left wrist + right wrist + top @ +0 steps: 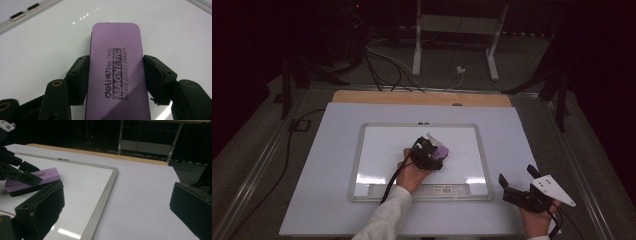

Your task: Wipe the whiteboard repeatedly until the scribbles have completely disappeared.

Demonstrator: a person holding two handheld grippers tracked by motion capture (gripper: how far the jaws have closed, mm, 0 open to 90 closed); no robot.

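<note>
A purple magnetic whiteboard eraser [116,50] lies flat on the white surface of the whiteboard [37,50], with black print on its top. My left gripper [116,62] is shut on the eraser's two long sides. In the high view, that left gripper [435,148] holds the eraser [445,152] near the middle of the whiteboard [382,150]. My right gripper [516,175] stands open over the table by the board's near right corner, with nothing between its jaws. The right gripper view looks past its open jaws to the eraser [37,176] and the board's frame [105,195].
The whiteboard rests on a white table sheet [322,175] with a wooden strip [422,98] along the far edge. The board's near edge has a tray rail with a small label [449,189]. Beyond the table are floor cables [382,65] and a metal stand [457,30].
</note>
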